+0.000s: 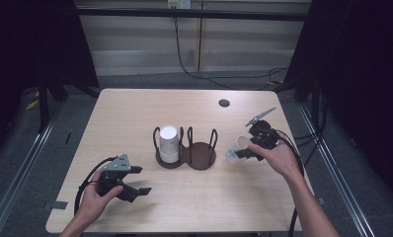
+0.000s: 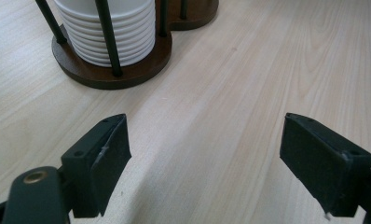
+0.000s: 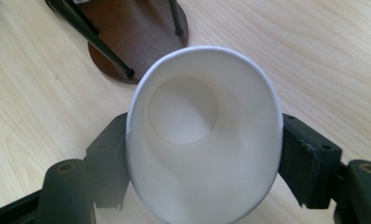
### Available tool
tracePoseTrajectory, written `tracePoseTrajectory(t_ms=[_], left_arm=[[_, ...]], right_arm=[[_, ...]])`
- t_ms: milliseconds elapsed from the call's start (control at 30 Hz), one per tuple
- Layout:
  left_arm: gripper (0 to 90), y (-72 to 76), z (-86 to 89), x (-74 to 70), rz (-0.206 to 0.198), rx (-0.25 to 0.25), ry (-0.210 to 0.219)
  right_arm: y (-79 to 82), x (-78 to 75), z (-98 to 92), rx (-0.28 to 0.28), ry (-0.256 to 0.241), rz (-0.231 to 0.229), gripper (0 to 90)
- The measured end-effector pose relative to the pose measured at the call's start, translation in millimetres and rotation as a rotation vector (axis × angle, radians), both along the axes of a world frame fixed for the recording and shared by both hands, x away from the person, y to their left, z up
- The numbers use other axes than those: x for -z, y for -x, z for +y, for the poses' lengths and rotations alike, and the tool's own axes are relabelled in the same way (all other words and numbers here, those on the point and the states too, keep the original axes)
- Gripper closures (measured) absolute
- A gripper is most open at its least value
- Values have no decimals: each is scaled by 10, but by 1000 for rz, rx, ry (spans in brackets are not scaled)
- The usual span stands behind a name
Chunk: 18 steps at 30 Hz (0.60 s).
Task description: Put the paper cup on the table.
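My light wooden table (image 1: 135,113), with a small dark round hole (image 1: 224,102) near its upper right, stands mid-frame on grey floor (image 1: 31,163), while pale wall panels (image 1: 194,44) and a hanging black cable (image 1: 182,59) run along the top between dark sides.

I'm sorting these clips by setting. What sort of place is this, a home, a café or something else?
Most likely a lab or recording studio, not a café. A lone wooden table stands between dark curtains, with loose cables on the floor behind and a metal frame bar overhead.
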<state>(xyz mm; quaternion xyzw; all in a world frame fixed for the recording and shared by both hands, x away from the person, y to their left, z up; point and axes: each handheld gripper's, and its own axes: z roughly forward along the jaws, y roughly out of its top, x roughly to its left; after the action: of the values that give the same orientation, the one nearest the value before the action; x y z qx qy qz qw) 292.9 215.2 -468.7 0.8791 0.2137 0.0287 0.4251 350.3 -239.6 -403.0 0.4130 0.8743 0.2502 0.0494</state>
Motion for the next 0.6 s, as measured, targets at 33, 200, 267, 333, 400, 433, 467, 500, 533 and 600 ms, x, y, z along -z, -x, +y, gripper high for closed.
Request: tracePoseTrajectory(t_ms=[33,200,267,333,400,433,467,500,533,600], left_arm=[[160,1,1,0,1,0,0],[160,-4,5,0,1,5,-1],[160,-1,3,3,5,4,3],[160,0,6,4,7,4,-3],[160,5,4,8,10,4,2],[160,5,4,9,10,4,2],[160,3,4,11,9,6,-3],[160,-2,6,11,10,11,-5],[160,-2,5,11,11,13,-8],[160,1,3,12,8,12,-6]], right_arm=[[-16,-7,-6,-3,8,4,265],[-72,-26,-31,5,34,13,265],[-98,-15,-27,9,70,24,264],[-102,-11,-23,13,74,31,263],[-112,-5,-27,10,79,33,261],[-118,6,-28,10,88,35,261],[-123,17,-27,13,96,34,260],[-127,28,-22,20,110,42,260],[-134,42,-21,21,121,46,259],[-149,64,-20,20,137,50,259]])
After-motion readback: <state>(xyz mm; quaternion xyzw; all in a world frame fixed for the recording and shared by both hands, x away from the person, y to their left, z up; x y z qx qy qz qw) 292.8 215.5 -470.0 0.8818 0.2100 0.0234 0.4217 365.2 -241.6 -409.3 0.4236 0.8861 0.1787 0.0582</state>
